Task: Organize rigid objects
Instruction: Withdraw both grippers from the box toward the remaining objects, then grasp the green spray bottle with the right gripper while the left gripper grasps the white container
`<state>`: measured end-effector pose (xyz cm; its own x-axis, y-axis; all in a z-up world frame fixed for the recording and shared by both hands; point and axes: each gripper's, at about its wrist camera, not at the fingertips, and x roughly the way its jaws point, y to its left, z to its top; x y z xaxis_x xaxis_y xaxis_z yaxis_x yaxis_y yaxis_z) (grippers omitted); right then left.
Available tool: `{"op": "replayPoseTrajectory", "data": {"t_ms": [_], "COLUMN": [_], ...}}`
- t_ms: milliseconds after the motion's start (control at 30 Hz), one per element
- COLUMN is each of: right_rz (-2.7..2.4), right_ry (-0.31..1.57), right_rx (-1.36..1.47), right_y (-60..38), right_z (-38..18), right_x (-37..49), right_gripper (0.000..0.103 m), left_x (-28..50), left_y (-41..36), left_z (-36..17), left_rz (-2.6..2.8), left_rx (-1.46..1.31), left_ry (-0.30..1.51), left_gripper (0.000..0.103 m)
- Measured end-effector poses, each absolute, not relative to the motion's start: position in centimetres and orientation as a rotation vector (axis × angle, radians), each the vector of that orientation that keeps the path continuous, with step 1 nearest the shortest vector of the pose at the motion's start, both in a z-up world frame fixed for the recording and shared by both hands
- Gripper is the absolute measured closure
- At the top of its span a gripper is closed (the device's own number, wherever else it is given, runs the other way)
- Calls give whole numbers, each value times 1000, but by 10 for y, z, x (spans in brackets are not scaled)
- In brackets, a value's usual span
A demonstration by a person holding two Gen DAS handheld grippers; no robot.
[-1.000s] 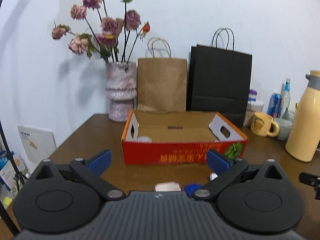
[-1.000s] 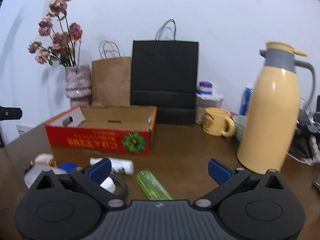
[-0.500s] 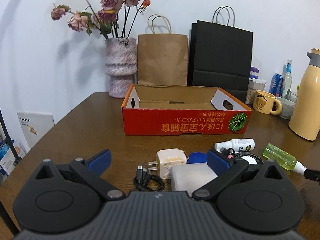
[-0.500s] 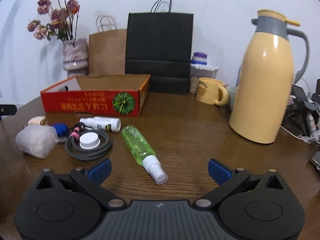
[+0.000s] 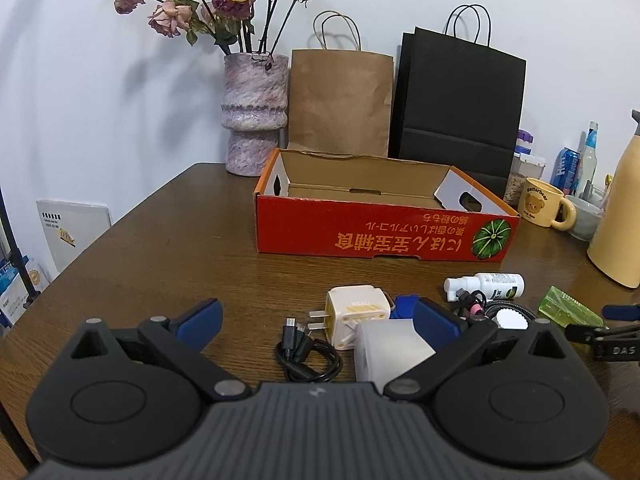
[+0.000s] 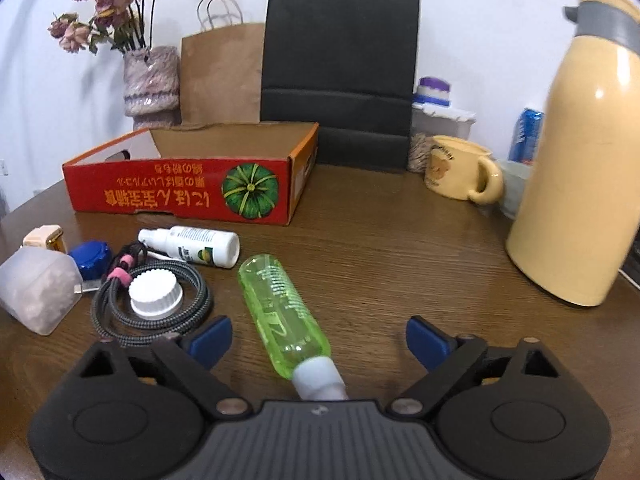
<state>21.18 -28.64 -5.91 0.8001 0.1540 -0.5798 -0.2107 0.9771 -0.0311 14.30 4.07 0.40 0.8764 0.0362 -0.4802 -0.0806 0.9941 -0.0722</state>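
An open red cardboard box [image 5: 384,236] [image 6: 180,192] stands on the brown table. In front of it lie a white plug adapter [image 5: 356,312], a frosted white case [image 5: 390,350] [image 6: 38,290], a black cable [image 5: 306,354], a blue cap [image 6: 92,258], a white spray bottle [image 5: 486,284] [image 6: 192,246], a braided cable [image 6: 160,314] with a white cap [image 6: 156,294] on it, and a green spray bottle [image 6: 282,314] [image 5: 568,312]. My left gripper [image 5: 318,318] is open above the adapter and cable. My right gripper [image 6: 320,338] is open around the green bottle's lower end.
At the back stand a vase of dried roses [image 5: 254,116], a brown paper bag [image 5: 340,100] and a black paper bag [image 5: 460,104]. A yellow mug [image 6: 460,174], a blue can [image 6: 526,134] and a tall cream thermos [image 6: 592,152] stand to the right.
Both grippers have pulled back and tilted down from the box. The loose items now show in front of them, and the green bottle lies between my right fingers.
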Motion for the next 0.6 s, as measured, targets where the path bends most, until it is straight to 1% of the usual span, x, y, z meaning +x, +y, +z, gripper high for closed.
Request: {"op": "replayPoseTrajectory", "data": {"t_ms": [33,133,167,200,267,433,600], "right_rz": [203,235,245,259,247,224,164], "right_ry": [629,642,639,634,624,611,552], "right_rx": [-95,-72,-66,-66,-89,-82,-77], "right_y": [-286,-285,-285,-284,-282,-285,-288], "right_z": [-60,-62,-62,-61,-61,-59,-54], "right_x": [215,220,220,218,215,209,199], "right_gripper": [21,37,49,65,72,73,73], "left_x": [143,144,144,144,145,145,147], "left_y": [41,40,40,40,40,40,39], "left_z": [4,3,3,3,2,1,-2], "left_rz": [62,63,64,65,68,71,74], "left_rx": [-93,-92,-92,-92,-92,-91,-91], "left_ry": [499,502,502,502,503,504,504], "left_gripper": [0,0,0,0,0,0,0]}}
